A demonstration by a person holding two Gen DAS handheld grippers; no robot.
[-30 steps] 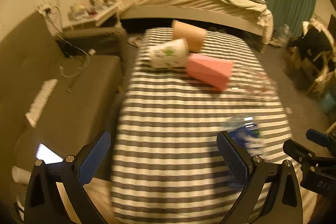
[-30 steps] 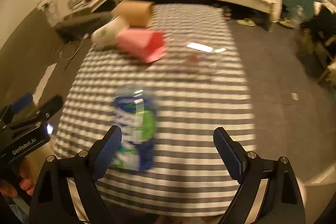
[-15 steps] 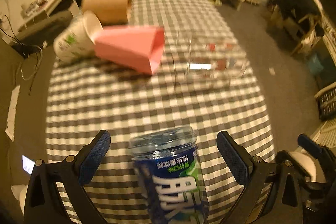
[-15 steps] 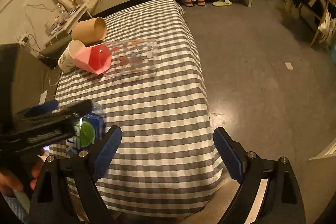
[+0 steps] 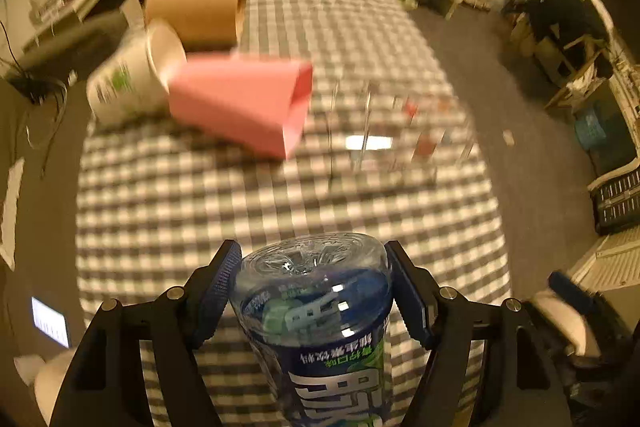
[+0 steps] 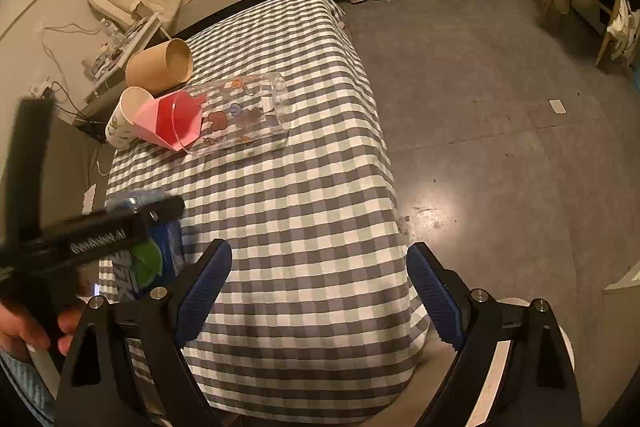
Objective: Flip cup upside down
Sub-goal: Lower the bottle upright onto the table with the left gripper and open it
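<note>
A clear plastic cup with a blue and green label (image 5: 316,307) lies on the checked cloth at the near left of the table, its base towards the far end. My left gripper (image 5: 314,283) is shut on it, one pad on each side. In the right wrist view the cup (image 6: 154,255) shows partly behind the left gripper. My right gripper (image 6: 318,291) is open and empty above the table's near right edge.
On the checked table (image 6: 304,187) lie a brown paper cup (image 6: 160,67), a white paper cup (image 6: 124,123), a pink carton (image 6: 168,125) and a clear printed glass (image 6: 240,115), all on their sides at the far left. Bare floor lies right; a bed stands behind.
My left gripper has closed on the blue-labelled cup, which stood between open jaws half a second ago. The right gripper has drawn back to the right.
</note>
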